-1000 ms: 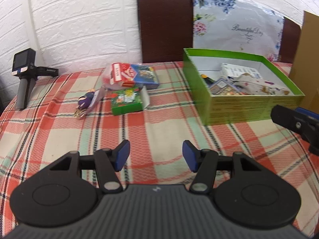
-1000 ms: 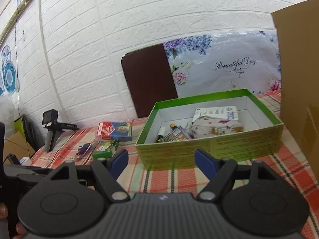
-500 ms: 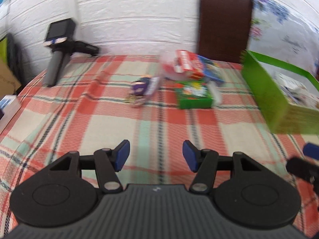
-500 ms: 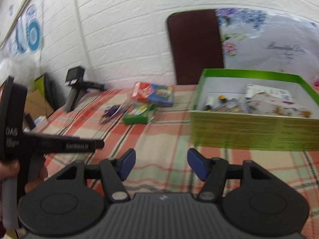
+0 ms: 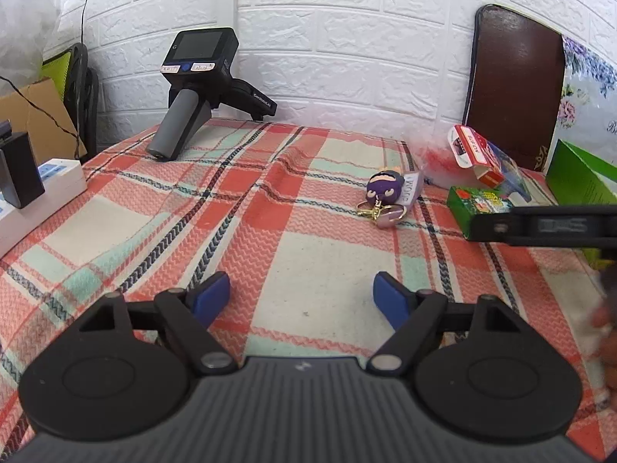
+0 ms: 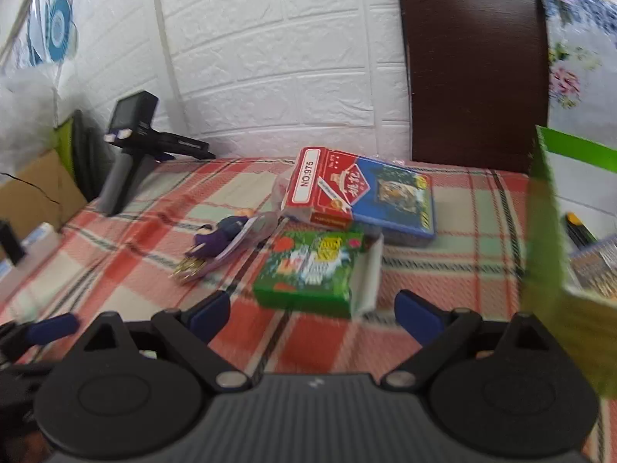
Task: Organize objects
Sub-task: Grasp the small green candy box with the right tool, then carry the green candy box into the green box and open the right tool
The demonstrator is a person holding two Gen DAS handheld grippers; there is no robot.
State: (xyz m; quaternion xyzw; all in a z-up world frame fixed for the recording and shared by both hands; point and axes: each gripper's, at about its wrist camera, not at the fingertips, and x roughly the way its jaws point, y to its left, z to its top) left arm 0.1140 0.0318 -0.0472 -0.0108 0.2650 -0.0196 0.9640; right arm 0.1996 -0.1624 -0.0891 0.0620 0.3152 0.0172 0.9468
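Both jaws have just been opening and now stand wide with nothing between them: the left hand-held gripper [image 5: 300,297] over bare plaid surface [image 5: 316,258], the right hand-held gripper [image 6: 308,314] just short of the small green box [image 6: 308,270]. Beyond lie a purple keychain [image 6: 216,239] and a red-and-blue card box [image 6: 358,193]. The green storage box [image 6: 547,239] walls the right edge.

Both fisheye views sit low over the plaid tablecloth [image 5: 308,239], angled down toward the white brick wall at 12 o'clock. The right wrist view is nearer the green packet [image 6: 312,266], dead ahead; the left wrist view has it [image 5: 478,204] at 2 o'clock. The 2 views share the keychain [image 5: 385,193] and standing camera [image 6: 131,146].
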